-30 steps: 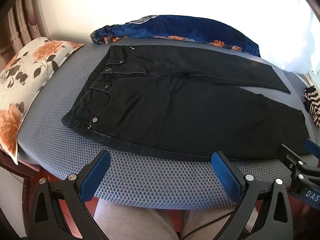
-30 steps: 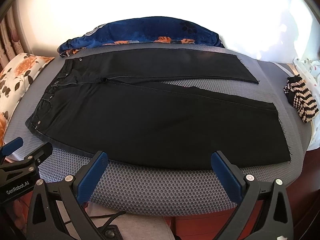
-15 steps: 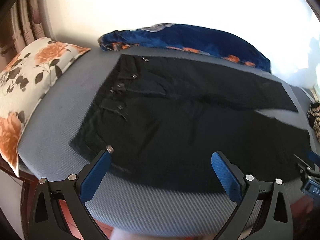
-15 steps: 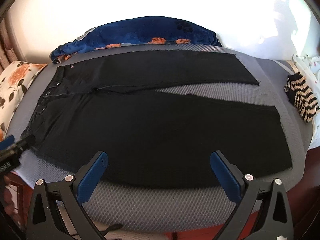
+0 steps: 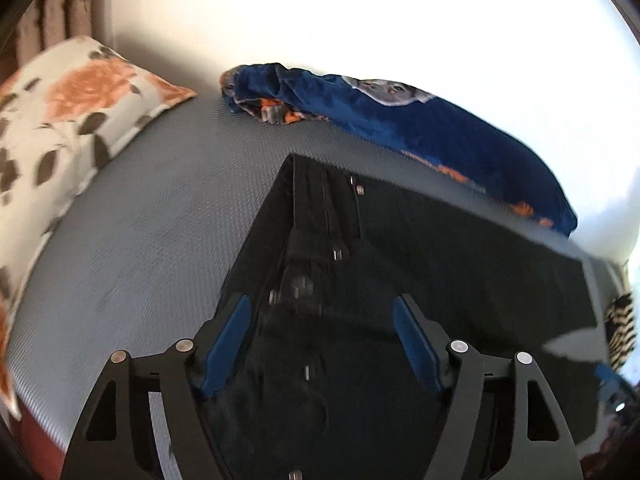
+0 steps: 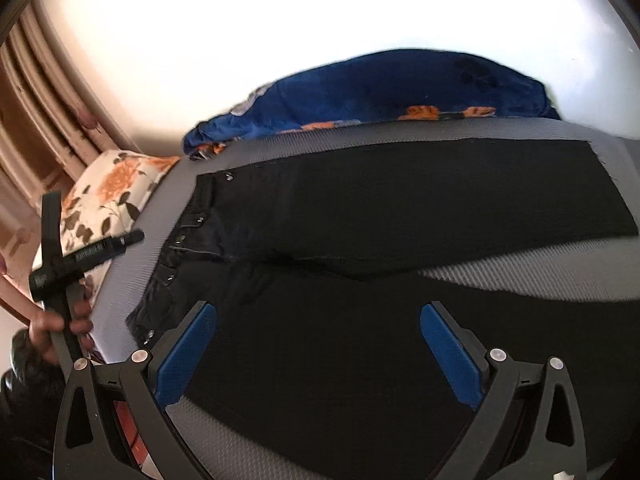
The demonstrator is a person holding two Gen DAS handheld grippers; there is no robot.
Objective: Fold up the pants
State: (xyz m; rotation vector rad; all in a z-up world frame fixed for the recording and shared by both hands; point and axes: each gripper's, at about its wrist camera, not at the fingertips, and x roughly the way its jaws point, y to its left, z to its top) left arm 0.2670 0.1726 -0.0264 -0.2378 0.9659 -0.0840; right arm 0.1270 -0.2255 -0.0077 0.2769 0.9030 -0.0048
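Black pants (image 5: 440, 260) lie flat on a grey mesh mattress (image 5: 160, 220), waistband to the left, legs spread to the right. My left gripper (image 5: 320, 304) hangs low over the waistband near the fly buttons. Its jaws are closing, with waistband cloth below and between the blue fingers (image 5: 228, 340), which do not visibly press on it. In the right wrist view the pants (image 6: 400, 208) fill the middle, and my right gripper (image 6: 319, 312) stands open over the near leg close to the hip. A hand (image 6: 60, 324) holds the left gripper's body at the left edge.
A floral pillow (image 5: 60, 120) lies at the mattress's left end. A blue blanket (image 5: 400, 128) is bunched along the back by the white wall. A striped knit item (image 5: 622, 328) sits at the far right. Bare mattress (image 6: 520, 268) shows between the two legs.
Both grippers moved forward from the mattress's front edge to above the pants. The left one swung over the waistband and its jaws narrowed. The right one shifted left over the near leg.
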